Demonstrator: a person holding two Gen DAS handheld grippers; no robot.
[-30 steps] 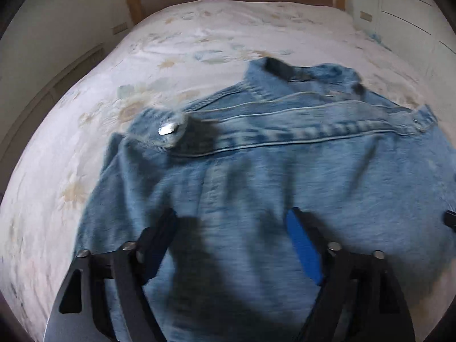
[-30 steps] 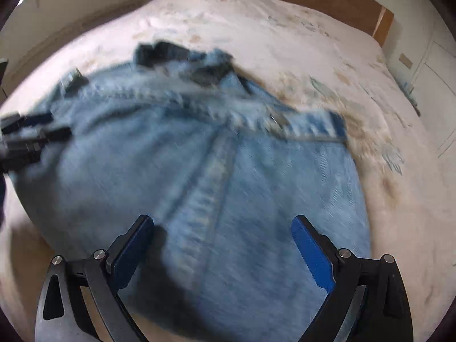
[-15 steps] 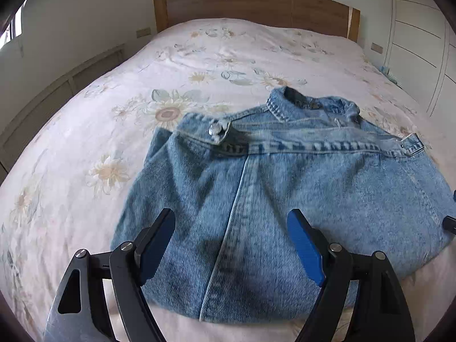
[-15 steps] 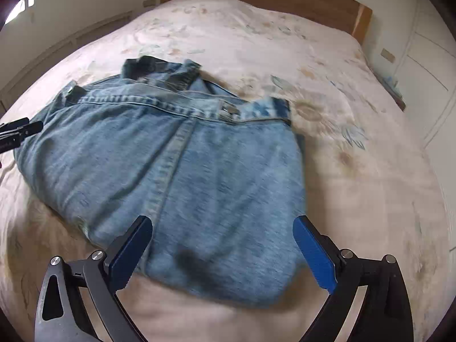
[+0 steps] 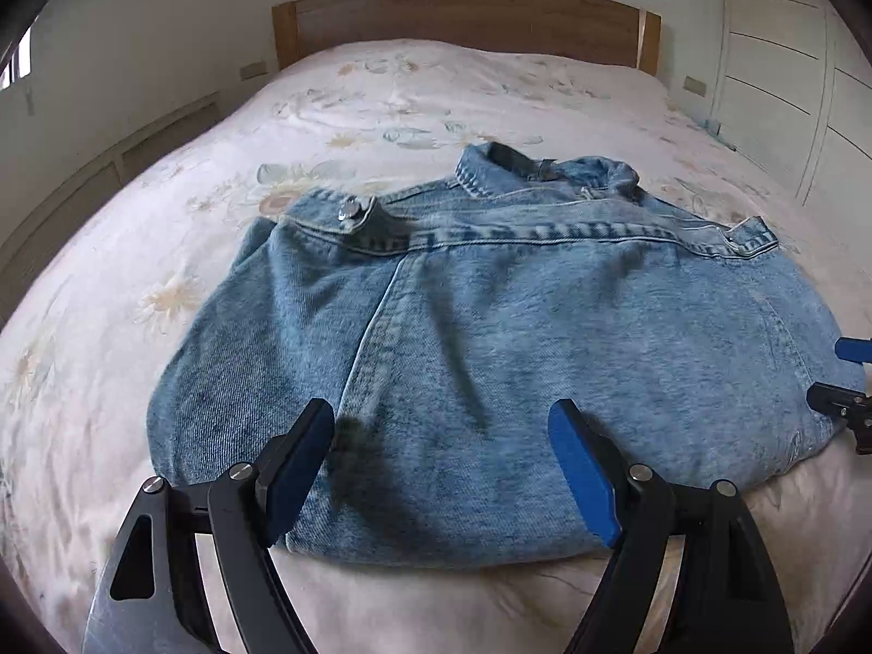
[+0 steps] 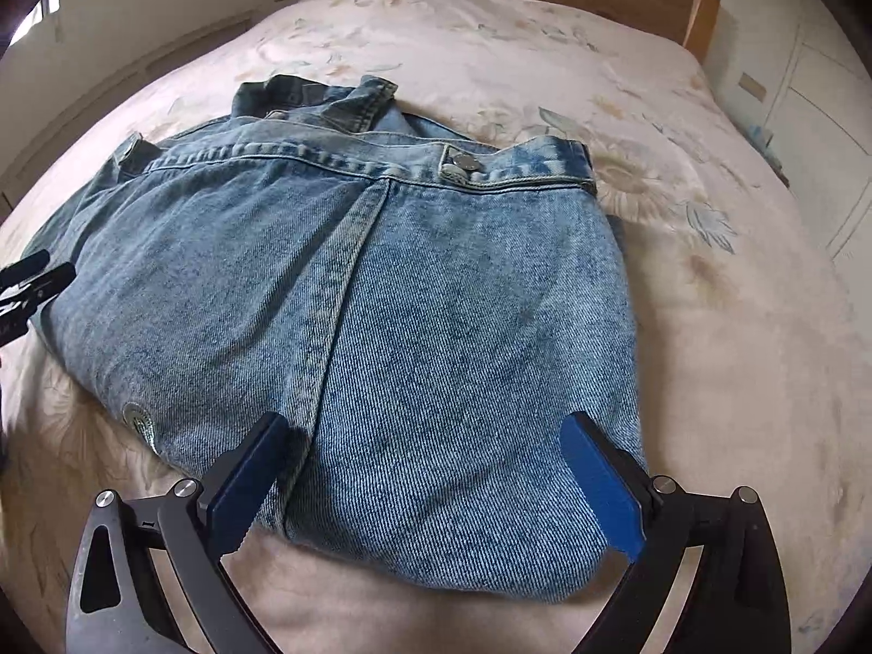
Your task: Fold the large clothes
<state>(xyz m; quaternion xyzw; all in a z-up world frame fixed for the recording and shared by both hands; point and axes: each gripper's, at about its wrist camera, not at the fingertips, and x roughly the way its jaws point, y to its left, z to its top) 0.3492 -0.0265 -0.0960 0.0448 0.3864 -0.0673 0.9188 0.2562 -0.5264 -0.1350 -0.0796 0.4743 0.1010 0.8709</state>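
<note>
Nowhere could any writing be read on the folded denim jacket [image 5: 518,338], which lay on the floral bedspread [image 5: 381,103] before a wooden headboard [image 5: 463,11]. Both the left gripper [image 5: 441,468] and right gripper [image 6: 425,485] hovered spread wide above its near edge, holding nothing.

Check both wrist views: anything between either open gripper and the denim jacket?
Nothing visible. The left gripper and right gripper both sit directly over the near edge of the folded blue denim jacket on the floral bedspread, jaws open.
</note>
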